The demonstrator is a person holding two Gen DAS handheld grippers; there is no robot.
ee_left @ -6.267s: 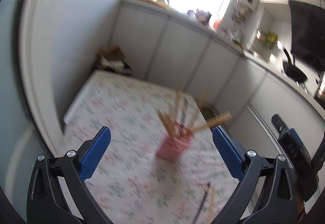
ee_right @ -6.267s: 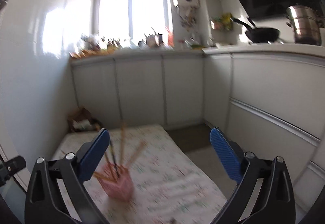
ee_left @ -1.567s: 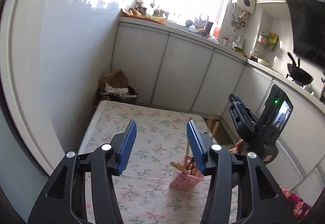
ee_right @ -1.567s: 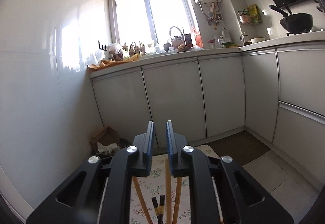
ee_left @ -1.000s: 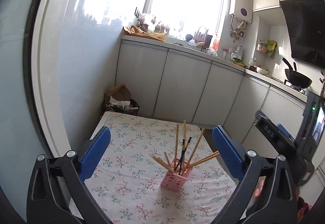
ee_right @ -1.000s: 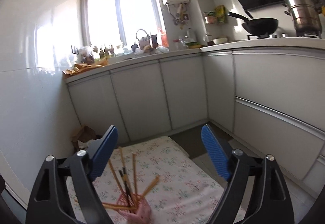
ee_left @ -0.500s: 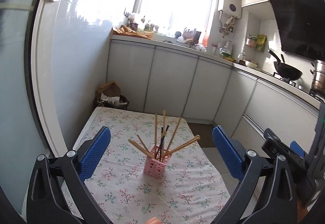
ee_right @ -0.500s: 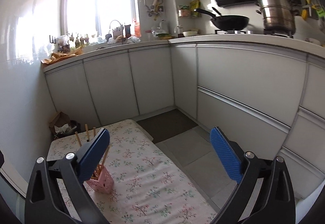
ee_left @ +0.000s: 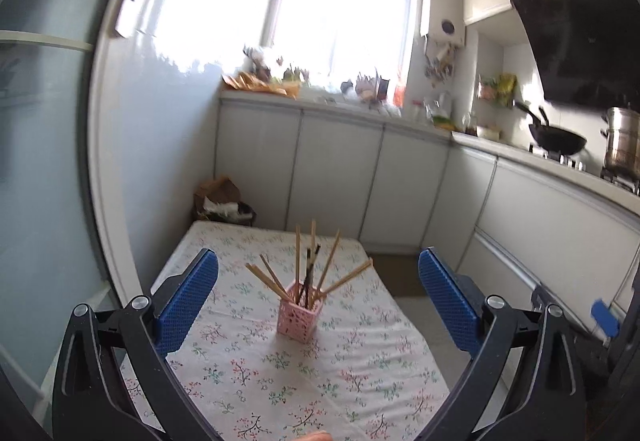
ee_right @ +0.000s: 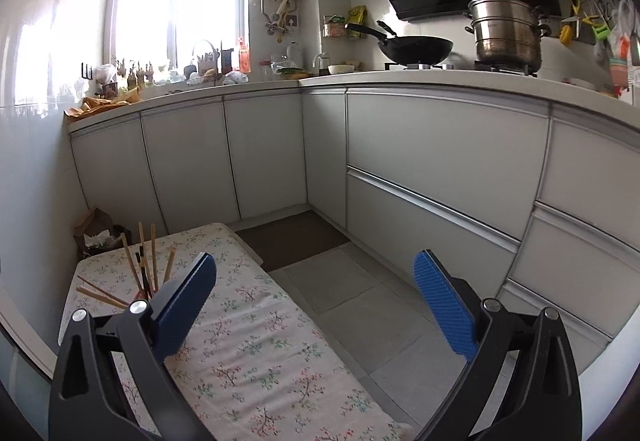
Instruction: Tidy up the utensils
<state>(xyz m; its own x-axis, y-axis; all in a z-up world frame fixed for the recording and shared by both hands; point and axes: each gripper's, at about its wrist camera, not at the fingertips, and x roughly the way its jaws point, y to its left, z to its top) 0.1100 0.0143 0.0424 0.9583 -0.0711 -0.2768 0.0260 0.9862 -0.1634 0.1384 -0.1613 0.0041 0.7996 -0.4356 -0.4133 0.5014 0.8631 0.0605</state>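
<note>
Chopsticks (ee_left: 310, 269) stand in a pink cup (ee_left: 299, 315) on the counter (ee_left: 280, 381) with the flowery cloth. The cup sits in front of the left claw (ee_left: 318, 295), between its two blue fingers but far ahead of them. From the right claw (ee_right: 314, 299) the cup is off to the left, half hidden by one finger. Both claws are wide open and hold nothing. No sticks lie loose on the cloth that I can see. The job looks done, or very close.
</note>
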